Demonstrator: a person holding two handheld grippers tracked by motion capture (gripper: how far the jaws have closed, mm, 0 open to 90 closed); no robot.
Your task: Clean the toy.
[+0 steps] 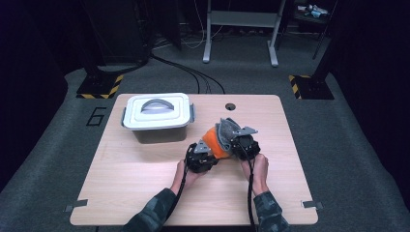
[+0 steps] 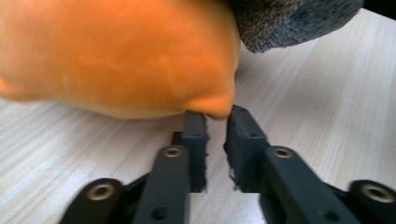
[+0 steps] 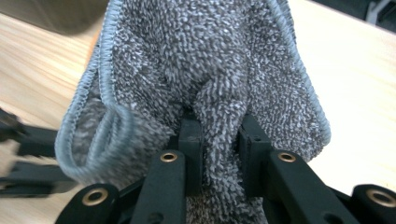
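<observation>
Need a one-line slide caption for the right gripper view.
Right hand-held gripper clamps a fold of grey terry cloth with pale blue stitched edging above the light wooden table.

Light wood table (image 1: 145, 193): lidded grey storage box (image 1: 157, 117) far left, orange cloth (image 1: 214, 141) and grey towel (image 1: 226, 129) at centre.

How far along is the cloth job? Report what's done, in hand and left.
Done: both cloths are gathered together mid-table. In hand: the right claw clamps the grey cloth, and the left claw nips a corner of the orange cloth. Left: probably stowing them, since the white box is lidded shut.
</observation>
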